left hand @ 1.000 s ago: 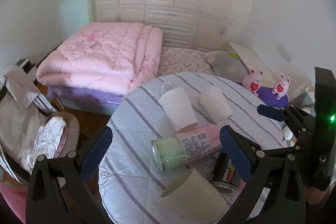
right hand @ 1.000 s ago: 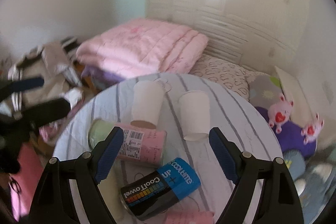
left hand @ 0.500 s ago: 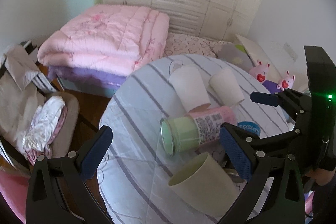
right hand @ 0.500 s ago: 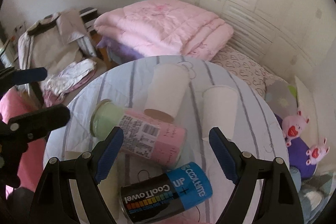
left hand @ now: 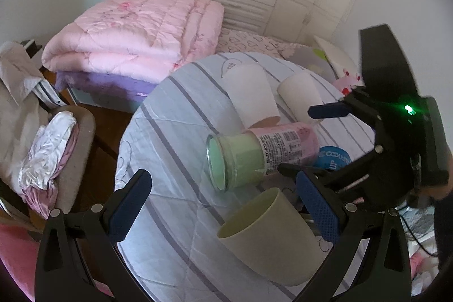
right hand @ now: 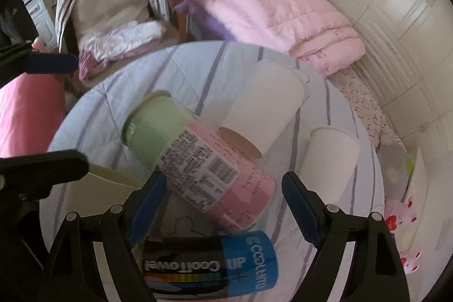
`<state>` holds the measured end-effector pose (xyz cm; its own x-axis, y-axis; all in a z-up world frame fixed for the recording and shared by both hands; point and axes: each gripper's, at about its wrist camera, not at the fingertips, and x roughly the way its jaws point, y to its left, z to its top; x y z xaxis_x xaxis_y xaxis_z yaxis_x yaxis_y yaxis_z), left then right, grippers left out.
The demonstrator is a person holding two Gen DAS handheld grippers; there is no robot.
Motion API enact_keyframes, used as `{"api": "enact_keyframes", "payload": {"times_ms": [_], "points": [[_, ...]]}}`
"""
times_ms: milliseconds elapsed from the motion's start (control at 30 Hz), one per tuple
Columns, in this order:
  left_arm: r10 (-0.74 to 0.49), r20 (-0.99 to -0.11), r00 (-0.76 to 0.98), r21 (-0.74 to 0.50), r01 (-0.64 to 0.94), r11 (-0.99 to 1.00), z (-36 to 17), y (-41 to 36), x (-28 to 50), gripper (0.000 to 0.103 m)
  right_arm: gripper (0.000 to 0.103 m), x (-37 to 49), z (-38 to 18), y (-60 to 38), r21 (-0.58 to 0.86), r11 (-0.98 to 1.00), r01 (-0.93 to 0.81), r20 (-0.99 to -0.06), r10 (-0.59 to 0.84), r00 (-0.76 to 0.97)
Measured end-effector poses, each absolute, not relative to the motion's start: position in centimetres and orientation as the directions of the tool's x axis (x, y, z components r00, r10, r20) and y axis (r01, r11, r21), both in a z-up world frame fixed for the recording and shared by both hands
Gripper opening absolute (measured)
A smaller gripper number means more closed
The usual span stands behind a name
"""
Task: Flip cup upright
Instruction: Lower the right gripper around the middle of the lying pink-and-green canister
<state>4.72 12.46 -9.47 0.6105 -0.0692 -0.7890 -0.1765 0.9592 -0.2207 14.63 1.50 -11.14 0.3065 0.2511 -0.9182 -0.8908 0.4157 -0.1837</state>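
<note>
On the round table [left hand: 158,137], the left gripper [left hand: 223,205] hung spread wide and empty over the cream cup [left hand: 269,239], which lay on its side near the table's front edge, mouth toward the left. To the right, the right gripper [right hand: 223,203] was likewise spread and empty above the pink-and-green canister [right hand: 198,163]. By this showing nothing was done: the cup had yet to be grasped and stood up.
</note>
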Motion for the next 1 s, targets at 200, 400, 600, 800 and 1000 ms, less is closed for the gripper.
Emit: {"api": "enact_keyframes", "payload": {"times_ms": [200,400,600,800,1000], "points": [[-0.080,-0.793,0.604,-0.234,-0.182,0.955,-9.8,12.8,5.3,0.103,0.085,15.6,-12.3,1.5,-0.154,0.342,-0.927,-0.954,0.193,0.230],[-0.086,-0.804,0.589,-0.237,-0.185,0.954,-10.4,12.6,6.1,0.103,0.085,16.1,-13.0,2.1,-0.144,0.257,-0.956,-0.967,0.167,0.191],[-0.083,-0.818,0.570,-0.232,-0.195,0.953,-11.3,12.8,6.7,0.103,0.085,16.2,-13.0,3.0,-0.137,0.199,-0.970,-0.970,0.170,0.171],[-0.083,-0.827,0.557,-0.231,-0.202,0.952,-11.8,12.9,7.2,0.103,0.085,16.1,-13.4,3.6,-0.163,0.098,-0.982,-0.977,0.125,0.175],[-0.089,-0.835,0.544,-0.233,-0.201,0.951,-12.3,13.0,7.5,0.103,0.086,16.9,-13.6,3.9,-0.125,0.063,-0.990,-0.986,0.105,0.131]]}}
